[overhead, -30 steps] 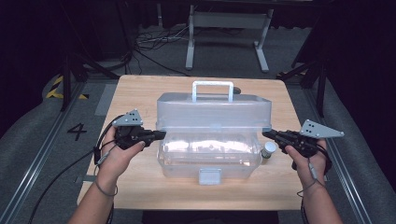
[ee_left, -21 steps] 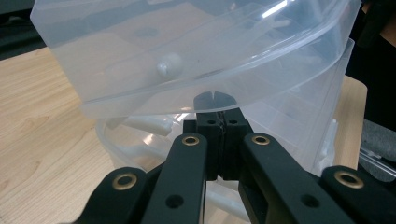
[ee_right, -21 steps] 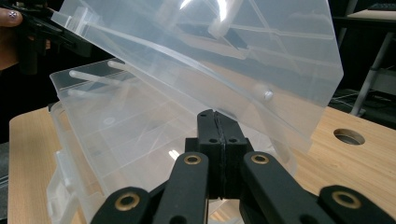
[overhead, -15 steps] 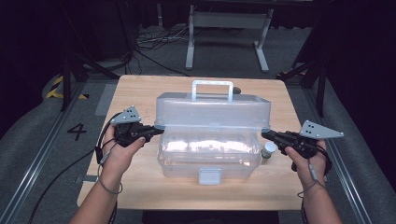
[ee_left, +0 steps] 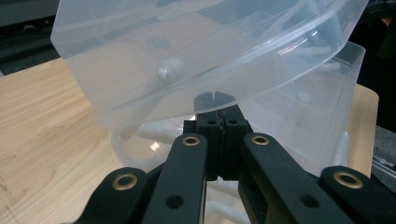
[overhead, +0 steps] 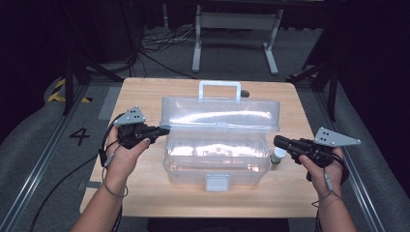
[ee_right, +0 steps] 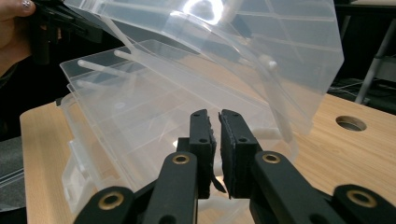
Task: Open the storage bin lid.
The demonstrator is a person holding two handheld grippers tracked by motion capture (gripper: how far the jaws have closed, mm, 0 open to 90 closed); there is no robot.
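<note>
1. Clear plastic box (overhead: 216, 157) at centre of counter (overhead: 145, 96); long axis running left to right, latch (overhead: 217, 182) facing the near edge, handle (overhead: 220, 90) toward the far edge.
2. Lid (overhead: 221, 114) raised and tilted, hinged along the far side, opening toward the person; inner tray visible beneath it in the right gripper view.
3. Left gripper (overhead: 164, 130) at the box's left end, tips under the lid's left edge; jaws pressed together in the left gripper view, nothing seen between them.
4. Right gripper (overhead: 277, 141) just beside the box's right end, apart from it; jaws nearly closed with a narrow gap, holding nothing.
5. Small bottle (overhead: 277, 157) upright on the counter just beside the box's right end, below the right gripper's tips.
6. Round hole (overhead: 245, 93) in the counter just right of the handle.
7. Bare counter strips left and right of the box, a narrower strip in front of the latch; more open room behind toward the far edge.
</note>
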